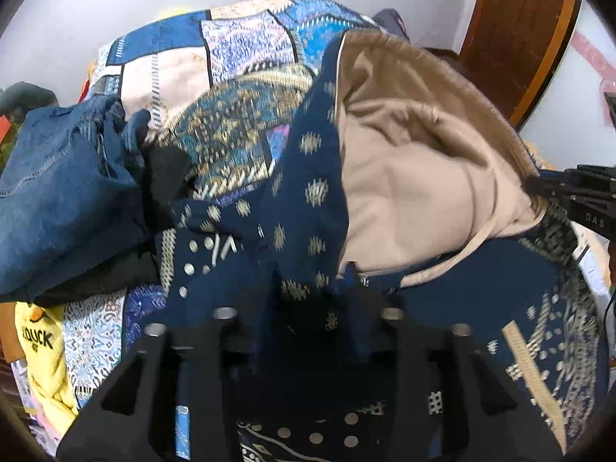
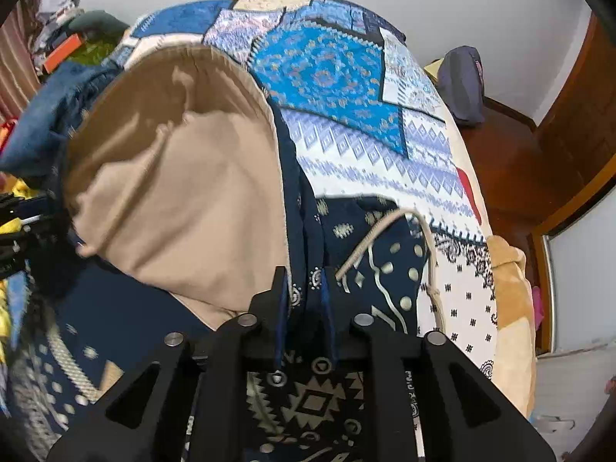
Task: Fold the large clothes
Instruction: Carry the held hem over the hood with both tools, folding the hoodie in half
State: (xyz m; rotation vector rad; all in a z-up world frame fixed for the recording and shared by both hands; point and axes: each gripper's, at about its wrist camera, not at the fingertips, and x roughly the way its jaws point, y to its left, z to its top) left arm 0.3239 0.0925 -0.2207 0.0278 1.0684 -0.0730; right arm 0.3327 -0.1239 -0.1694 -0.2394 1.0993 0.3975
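A navy hoodie (image 1: 308,192) with a pale printed pattern lies spread on the bed, its beige-lined hood (image 1: 404,177) turned open. My left gripper (image 1: 319,300) stands open low over it, with navy cloth lying slack between the wide-set fingers. In the right wrist view, my right gripper (image 2: 304,296) has its fingers a narrow gap apart, with a fold of the hoodie's (image 2: 385,250) navy edge loose between them, beside the hood (image 2: 184,192). A pale drawstring (image 2: 385,231) loops just right of it. Each gripper shows at the edge of the other's view.
A blue patchwork quilt (image 1: 238,46) covers the bed under the hoodie. Folded jeans (image 1: 57,192) and dark clothes pile up at the left, with a yellow garment (image 1: 42,346) below them. A dark bag (image 2: 462,84) and wooden door (image 1: 519,30) stand at the right.
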